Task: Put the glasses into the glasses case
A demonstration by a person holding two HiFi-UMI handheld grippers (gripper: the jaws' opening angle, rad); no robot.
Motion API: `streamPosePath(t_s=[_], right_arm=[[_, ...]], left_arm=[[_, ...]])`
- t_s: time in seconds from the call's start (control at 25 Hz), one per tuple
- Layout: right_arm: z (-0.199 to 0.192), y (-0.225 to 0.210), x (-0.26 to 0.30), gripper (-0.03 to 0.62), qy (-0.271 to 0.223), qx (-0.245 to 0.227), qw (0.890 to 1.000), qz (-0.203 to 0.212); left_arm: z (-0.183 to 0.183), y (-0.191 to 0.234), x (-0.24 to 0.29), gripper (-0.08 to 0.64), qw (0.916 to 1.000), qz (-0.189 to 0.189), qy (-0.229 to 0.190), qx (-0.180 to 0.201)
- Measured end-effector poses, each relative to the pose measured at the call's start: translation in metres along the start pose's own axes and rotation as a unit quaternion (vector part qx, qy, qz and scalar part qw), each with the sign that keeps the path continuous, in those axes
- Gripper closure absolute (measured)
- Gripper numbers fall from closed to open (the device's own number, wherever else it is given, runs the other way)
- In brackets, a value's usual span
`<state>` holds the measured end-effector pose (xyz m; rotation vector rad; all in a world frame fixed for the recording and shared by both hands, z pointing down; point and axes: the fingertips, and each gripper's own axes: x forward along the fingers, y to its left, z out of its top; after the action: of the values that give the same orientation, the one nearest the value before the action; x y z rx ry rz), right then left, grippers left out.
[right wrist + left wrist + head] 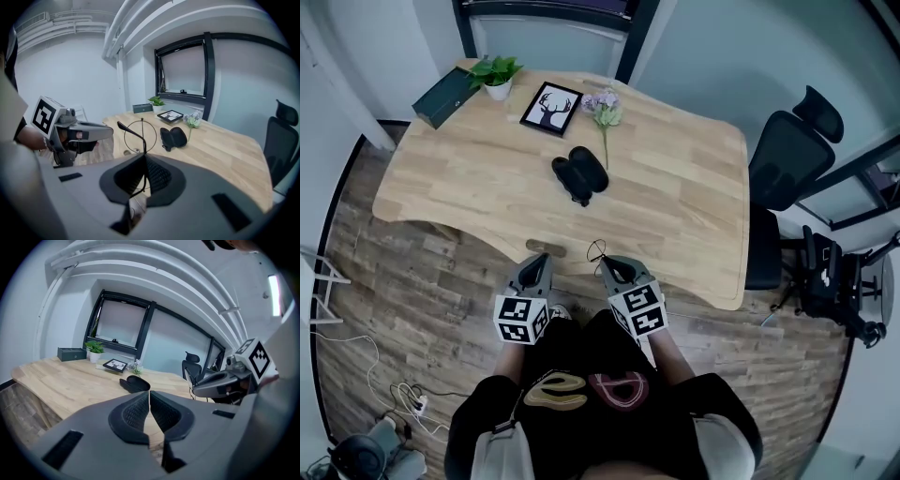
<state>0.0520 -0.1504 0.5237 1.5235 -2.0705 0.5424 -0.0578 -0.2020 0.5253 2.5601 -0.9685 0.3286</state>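
Your right tongs [606, 263] are clamped on the glasses [597, 250], a thin dark wire pair with round rims. They hang in the air at the near edge of the desk [675, 206], well apart from the glasses case [581, 172]. Your left tongs [538, 259] sit just beside the right ones, pads pressed together with nothing between them. The case lies open near the middle of the desk, 2 rounded black shells side by side, and only bare wood lies between it and the glasses. Behind the case a flower sprig [605, 114] with a long thin stem lies flat, its stem end close to the case. To its left a black-framed deer picture [551, 108] stands, then a small plant in a white pot [496, 77] and a dark rectangular box [441, 97] at the far left corner. The desk is pale planked wood with a wavy front edge. A black office chair [787, 155] stands at its right end, on a wood-plank floor [412, 309].
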Motion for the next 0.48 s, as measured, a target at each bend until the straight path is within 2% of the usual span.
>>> streamPosePath(t_s=[0.2, 0.48], right_arm=[[0.006, 0.0, 0.006, 0.58, 0.001, -0.006, 1.0, 0.003], [0.02, -0.01, 0.02, 0.58, 0.003, -0.004, 1.0, 0.008]], left_arm=[[-0.003, 0.017, -0.004, 0.538, 0.9997, 0.024, 0.01, -0.006], [0.001, 0.031, -0.007, 0.537, 0.9988, 0.04, -0.002, -0.026]])
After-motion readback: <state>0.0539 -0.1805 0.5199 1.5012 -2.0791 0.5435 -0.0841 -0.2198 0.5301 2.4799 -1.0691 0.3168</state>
